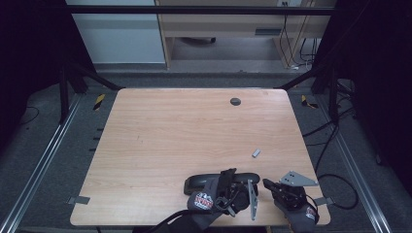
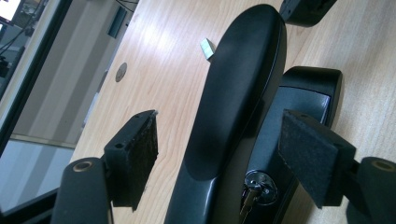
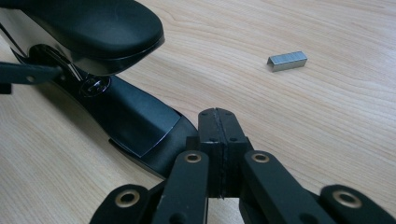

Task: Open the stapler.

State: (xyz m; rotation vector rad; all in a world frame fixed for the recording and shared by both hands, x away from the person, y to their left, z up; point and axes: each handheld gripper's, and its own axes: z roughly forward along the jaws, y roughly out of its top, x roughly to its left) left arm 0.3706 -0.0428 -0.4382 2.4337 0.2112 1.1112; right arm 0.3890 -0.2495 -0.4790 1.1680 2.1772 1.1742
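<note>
A black stapler (image 1: 204,180) lies near the table's front edge, its upper arm (image 3: 93,23) lifted off the base (image 3: 135,126). My left gripper (image 1: 228,183) is open and straddles the stapler (image 2: 243,93). Its pads (image 2: 135,154) stand apart from the stapler on either side. To the right, my right gripper (image 1: 267,184) is shut with nothing between its jaws (image 3: 218,126). Its tip is just beside the end of the stapler's base. A small grey strip of staples (image 1: 256,153) lies loose on the wood beyond both grippers (image 3: 287,60).
The wooden table (image 1: 160,136) has a round dark grommet (image 1: 235,101) near its far edge. A black frame and cables surround the table, and the front edge is close behind both hands.
</note>
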